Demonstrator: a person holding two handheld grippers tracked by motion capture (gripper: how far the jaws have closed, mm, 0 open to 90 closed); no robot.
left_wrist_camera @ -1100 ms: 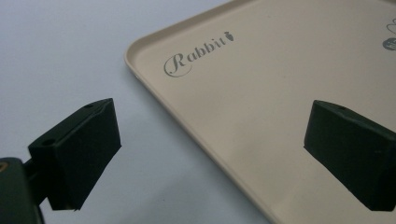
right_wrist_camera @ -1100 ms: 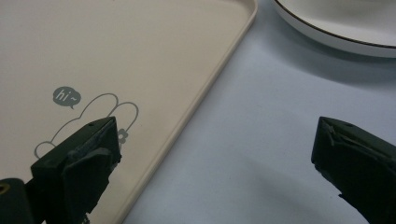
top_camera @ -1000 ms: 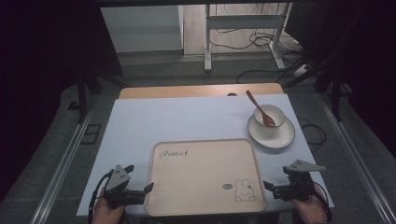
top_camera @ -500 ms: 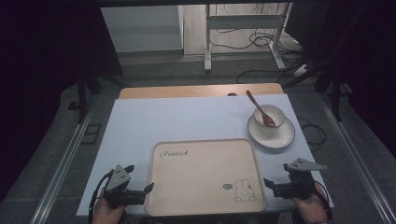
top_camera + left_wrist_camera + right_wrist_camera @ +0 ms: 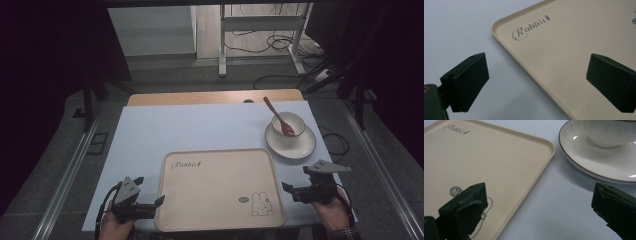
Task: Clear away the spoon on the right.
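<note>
A beige tray (image 5: pixel 220 187) printed with "Rabbit" and a bunny lies near the table's front edge. My left gripper (image 5: pixel 159 204) is open at the tray's front left corner. In the left gripper view the tray (image 5: pixel 574 37) runs its left rim between the jaws of that gripper (image 5: pixel 537 82), which hold nothing. At the tray's right side my right gripper (image 5: pixel 289 192) is open too. The right gripper view has the tray (image 5: pixel 486 157) with its right rim between the jaws of that gripper (image 5: pixel 539 210), apart from both.
A white plate (image 5: pixel 300 146) at the back right carries a white bowl (image 5: pixel 295 120) with a red-brown spoon (image 5: pixel 277 116) in it. The plate (image 5: pixel 584 155) lies just beyond my right gripper. The pale tabletop (image 5: pixel 200 130) ends in a wooden strip (image 5: pixel 215 97) at the back.
My right gripper has shifted a little forward, or lifted, beside the tray. The left gripper and the tray have stayed put.
</note>
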